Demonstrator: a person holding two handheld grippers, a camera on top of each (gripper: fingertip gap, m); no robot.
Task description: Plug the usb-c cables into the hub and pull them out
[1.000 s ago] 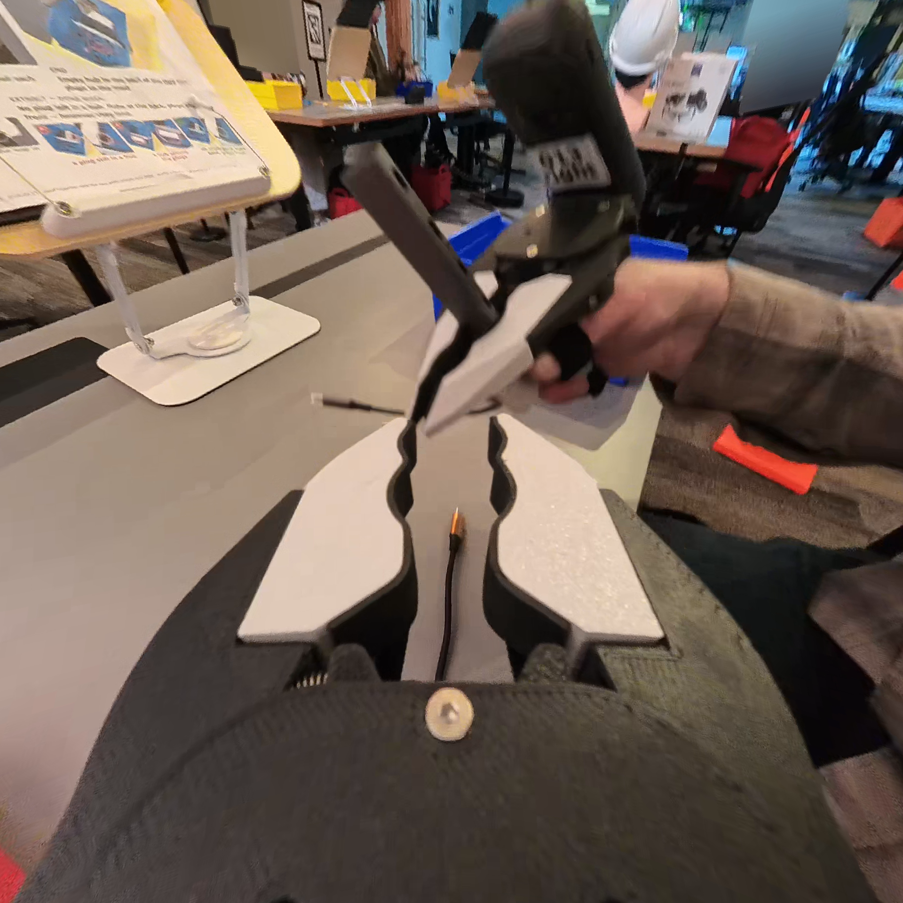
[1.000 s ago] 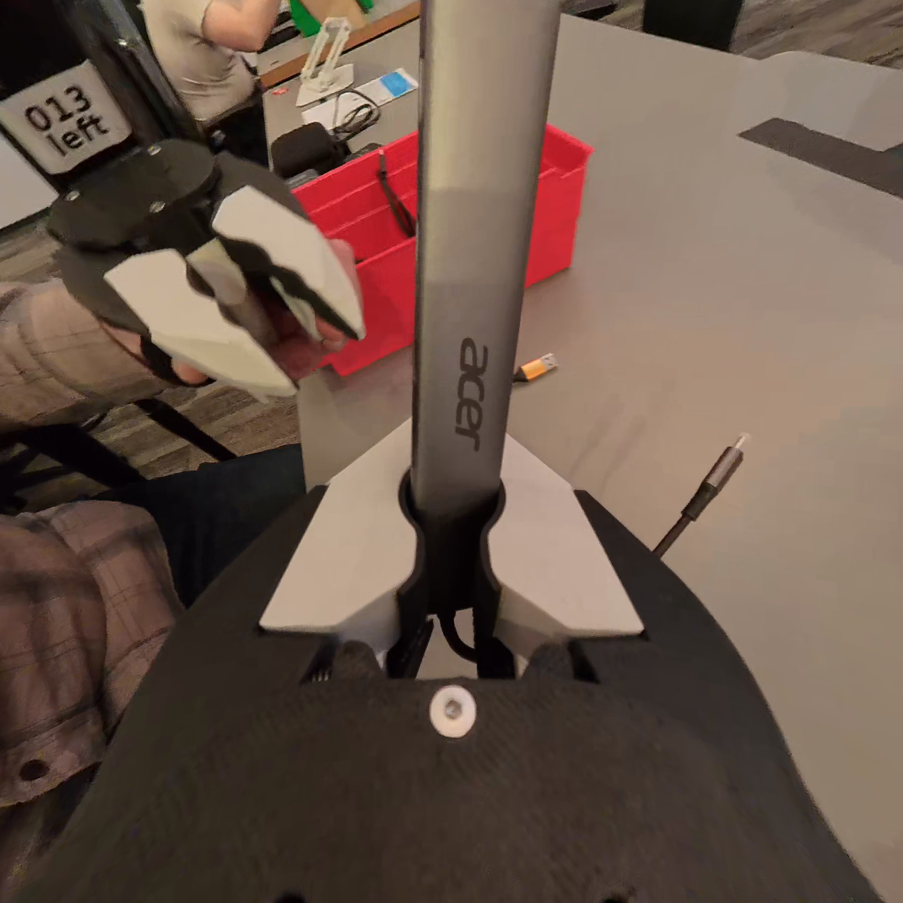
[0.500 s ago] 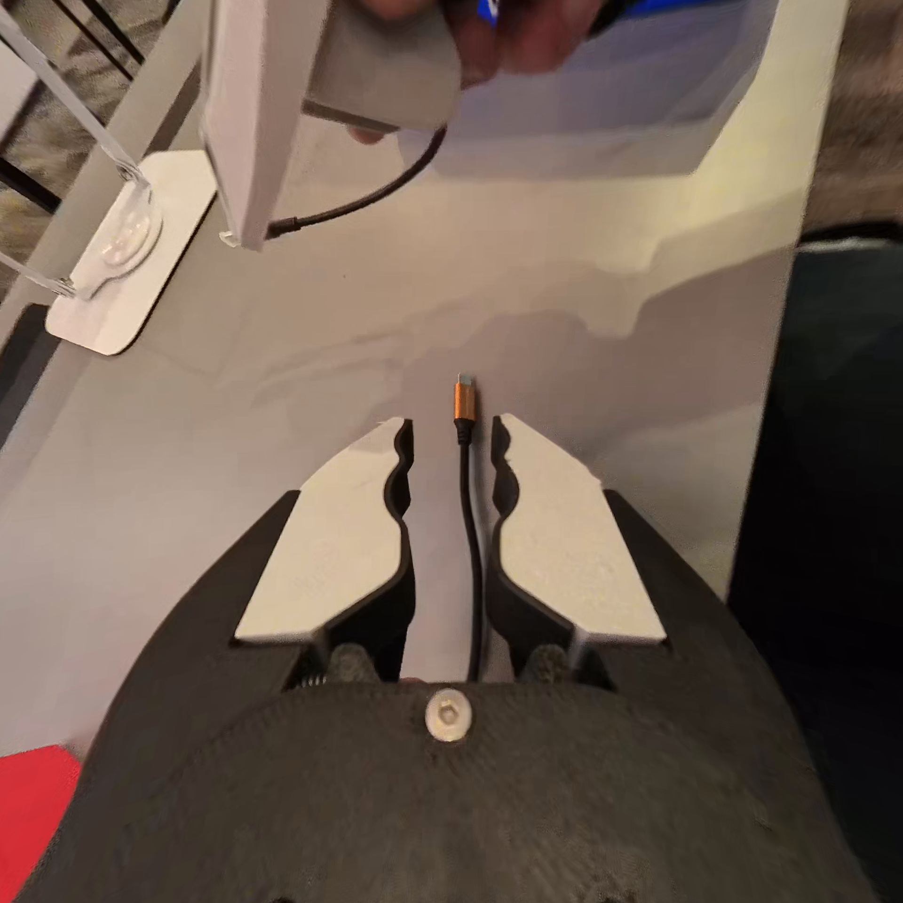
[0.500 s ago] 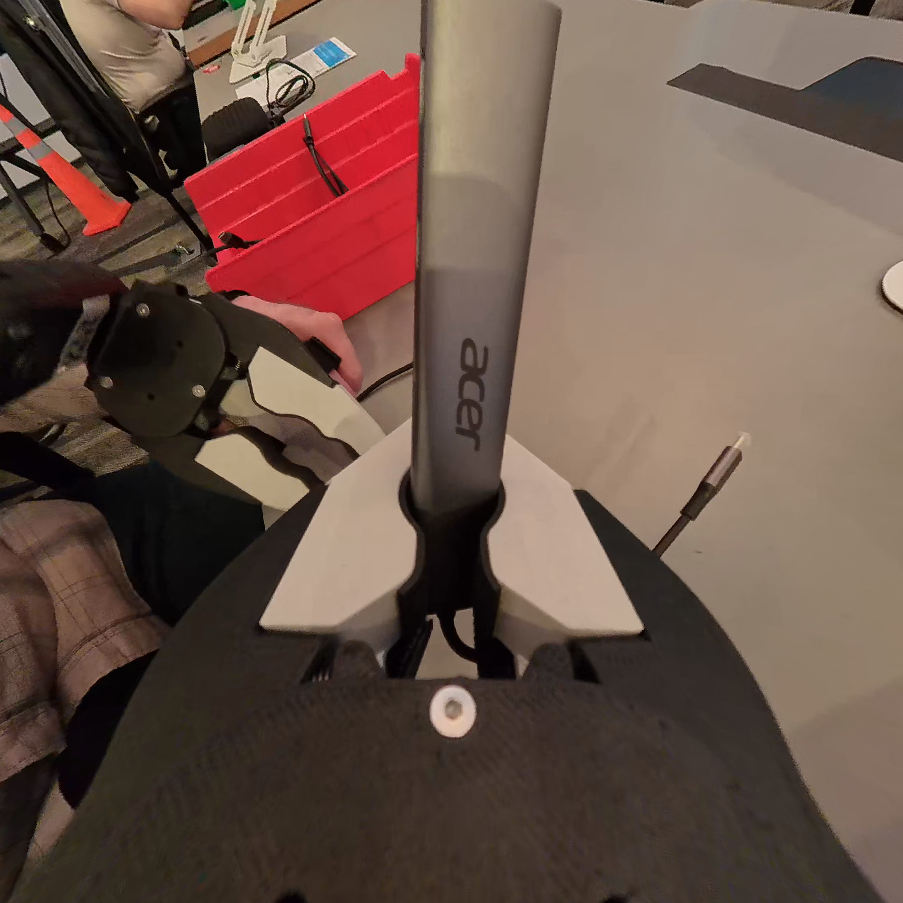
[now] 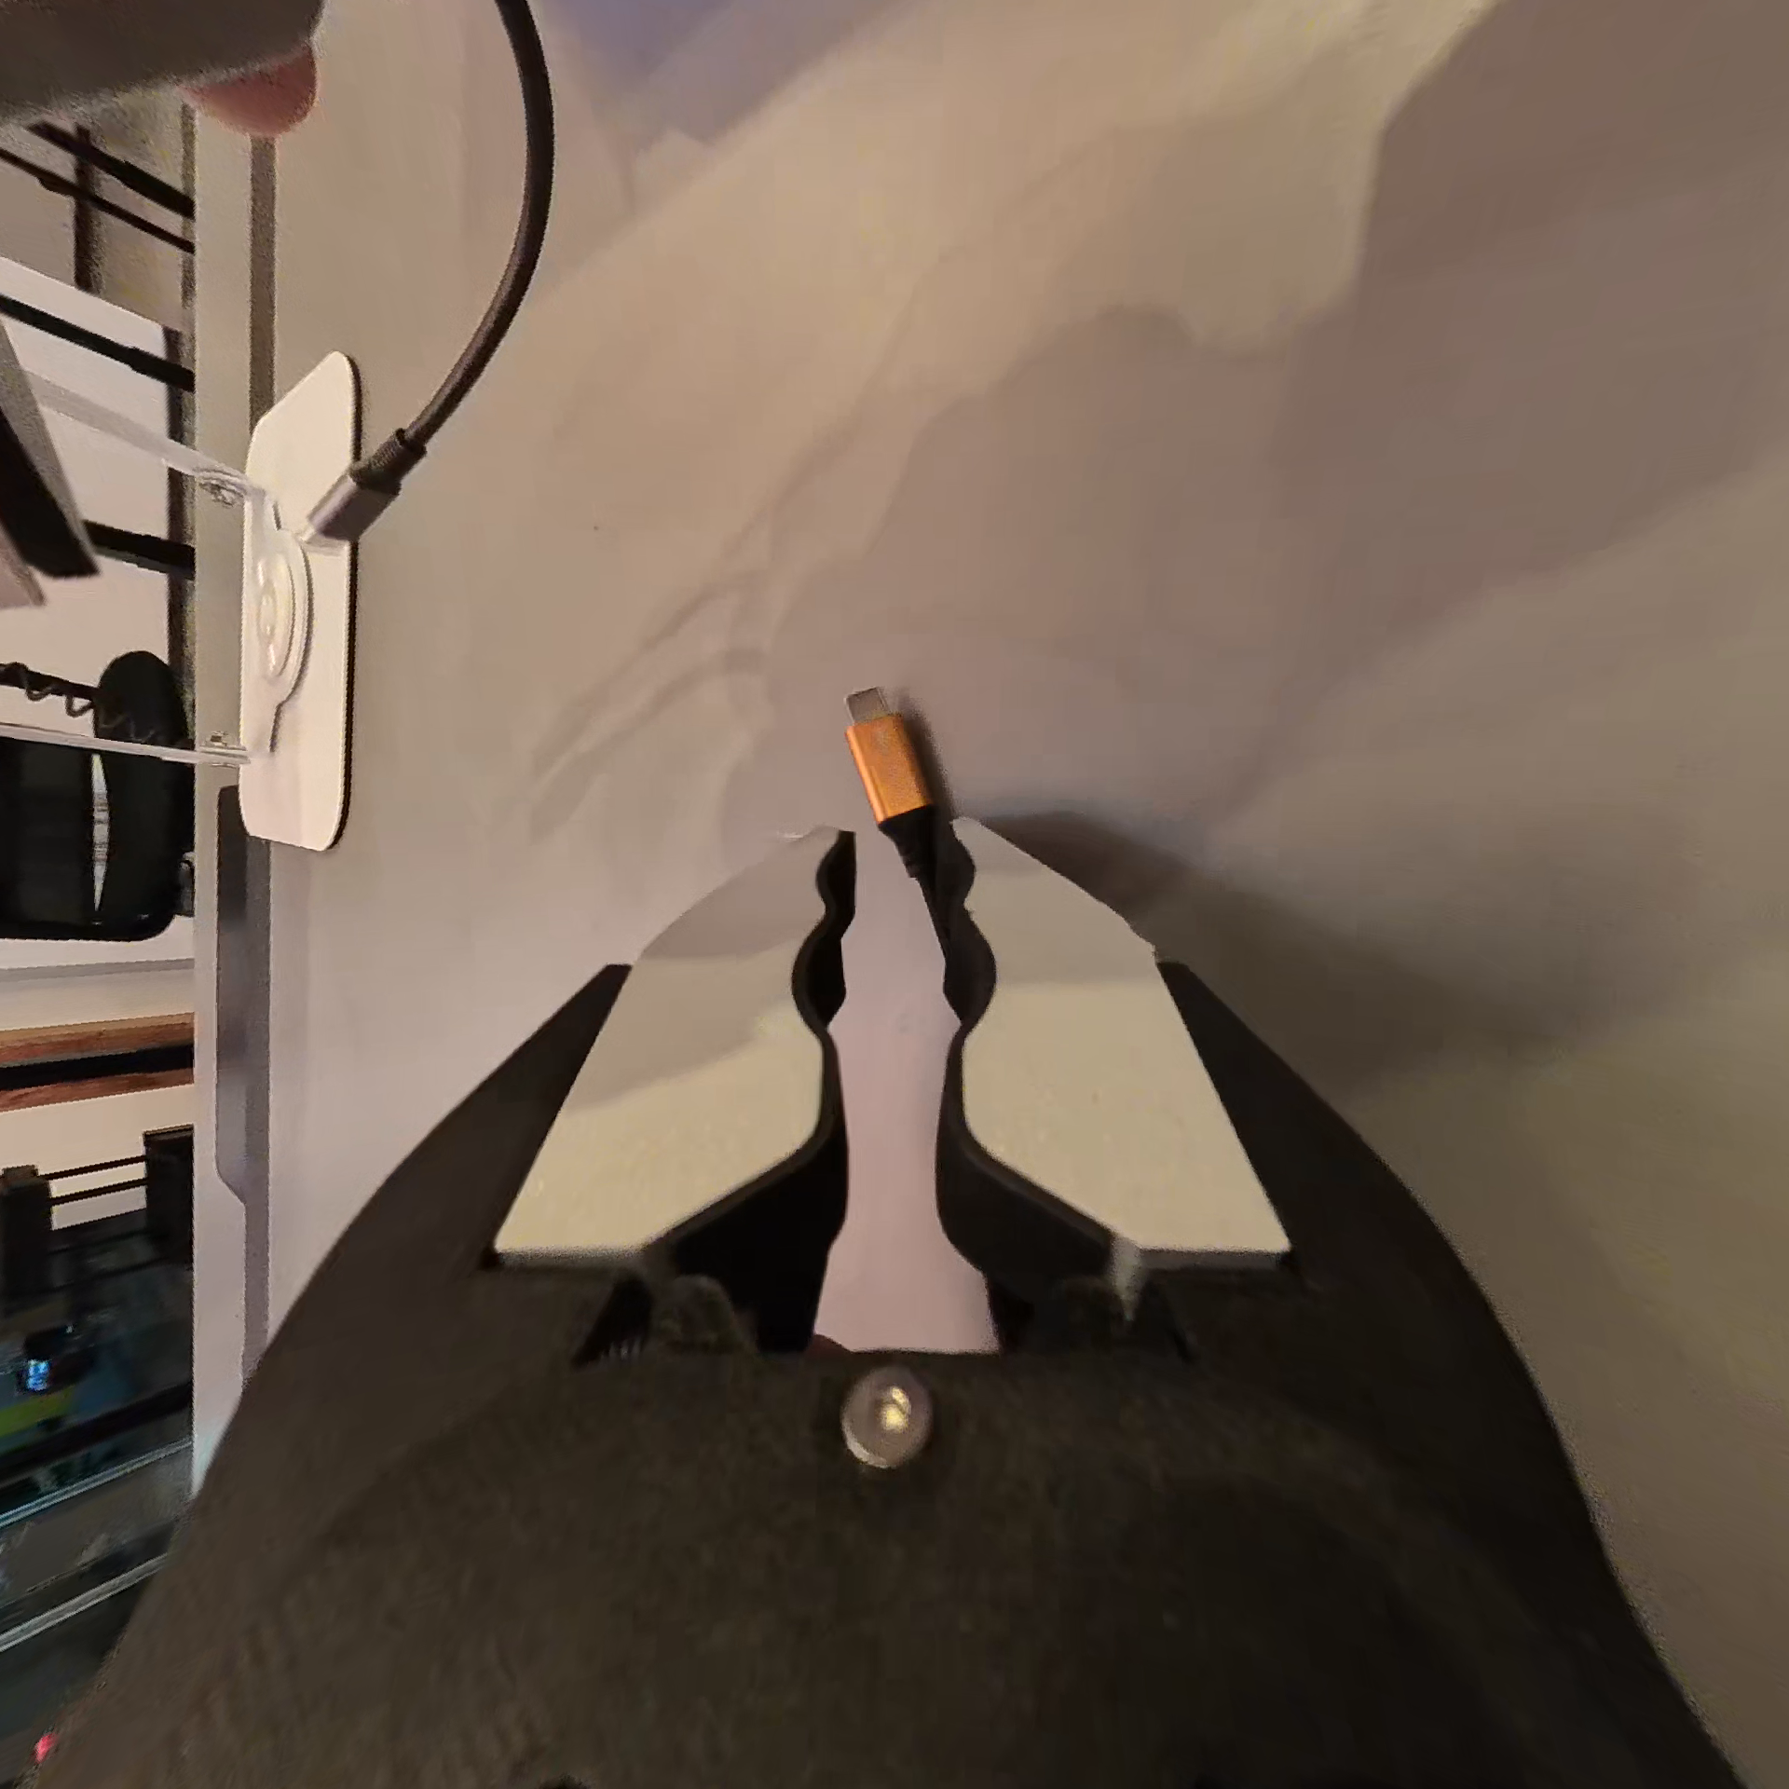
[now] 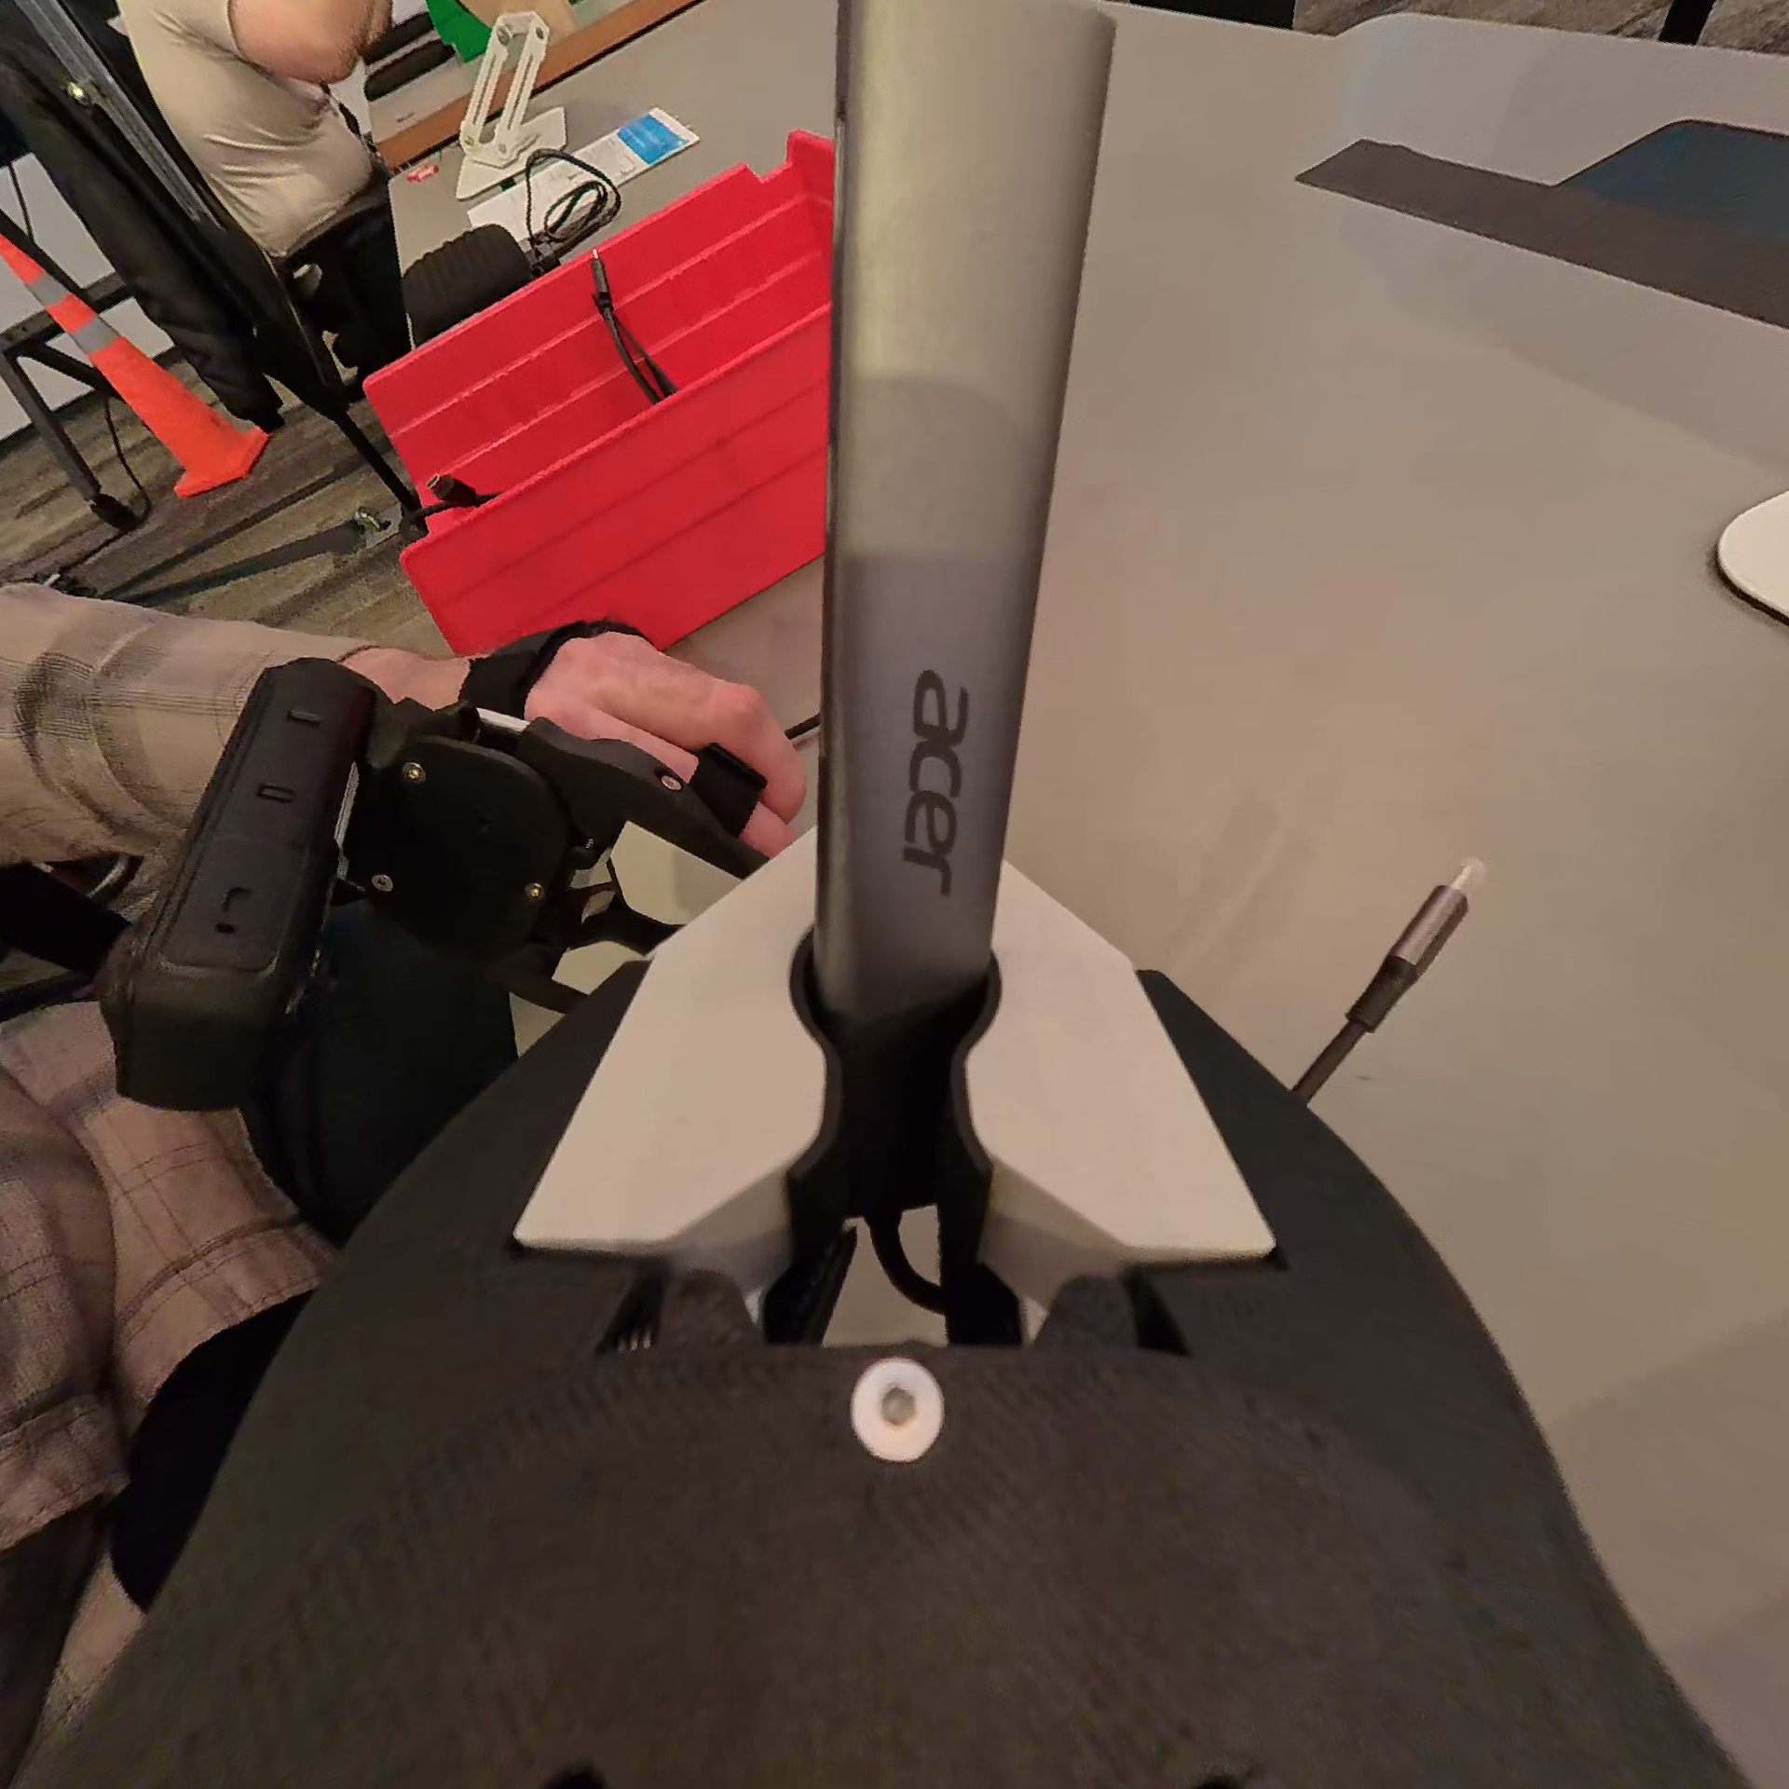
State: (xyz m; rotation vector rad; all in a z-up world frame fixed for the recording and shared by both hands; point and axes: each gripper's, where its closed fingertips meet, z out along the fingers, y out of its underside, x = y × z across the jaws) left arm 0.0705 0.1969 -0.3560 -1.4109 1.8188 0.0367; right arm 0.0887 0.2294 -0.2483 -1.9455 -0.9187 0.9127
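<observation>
**Hub in hand, nothing plugged in yet**

The hub [image 6: 954,542], a long grey metal bar, is clamped upright in my right gripper [image 6: 895,978], jaws closed tight around its lower end. No cable is in it as far as I can see, so I'd say the plugging hasn't started and all the pulling-out is still ahead.

Relative to the hub: its own grey-tipped lead [image 6: 1394,968] dangles just to its right. Down to its left, my left gripper [image 5: 895,842] sits low over the grey table [image 5: 1258,484], jaws apart, with the orange usb-c cable [image 5: 886,770] lying between the tips, not pinched yet. Grabbing it looks like the next job.

Writing-wise, the hub has a dark brand logo printed along its side. A red bin [image 6: 620,455] sits behind the hub to the left.
</observation>
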